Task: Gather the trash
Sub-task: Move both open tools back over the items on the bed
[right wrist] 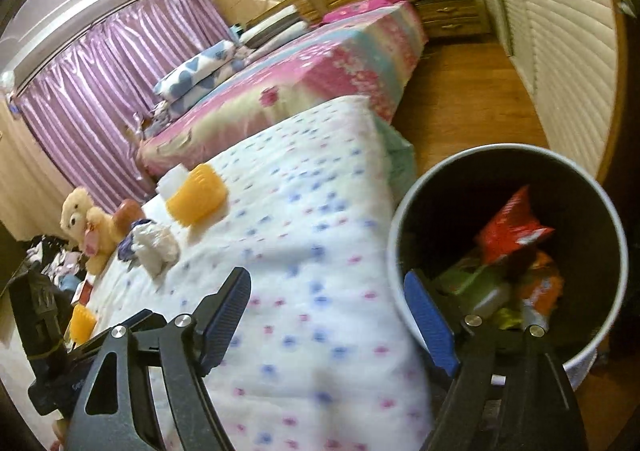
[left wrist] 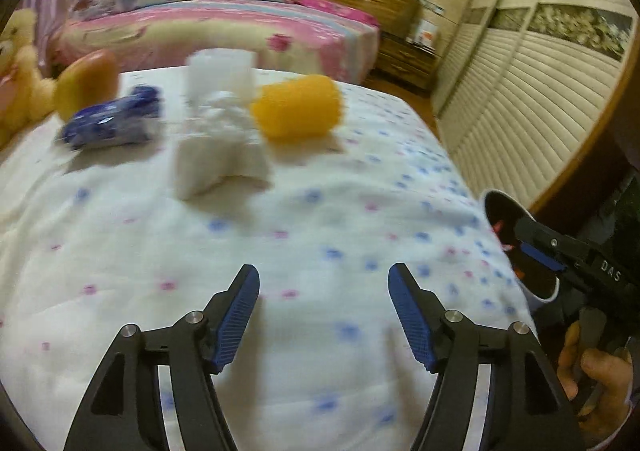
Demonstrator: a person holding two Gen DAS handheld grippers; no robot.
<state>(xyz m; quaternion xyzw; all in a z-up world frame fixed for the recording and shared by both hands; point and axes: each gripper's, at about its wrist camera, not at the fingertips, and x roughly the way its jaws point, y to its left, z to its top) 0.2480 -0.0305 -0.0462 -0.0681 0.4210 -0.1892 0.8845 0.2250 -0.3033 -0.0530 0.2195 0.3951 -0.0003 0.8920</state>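
While one white quilt (left wrist: 280, 251) with blue and pink dots covers the bed, one bin (right wrist: 404, 211) of wrappers stands off its right edge. One crumpled tissue wad (left wrist: 218, 147), apparently, lies mid-quilt. Two grippers, left (left wrist: 324, 305) and right (right wrist: 326, 311), jaws spread, empty.

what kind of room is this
Most likely a home bedroom: a bed with a pink patterned cover and stacked pillows, a cream plush teddy bear, purple striped curtains, and a louvred cream wardrobe door along one wall.

Blue wrapper (left wrist: 114, 123) — motion-blurred, unreadable
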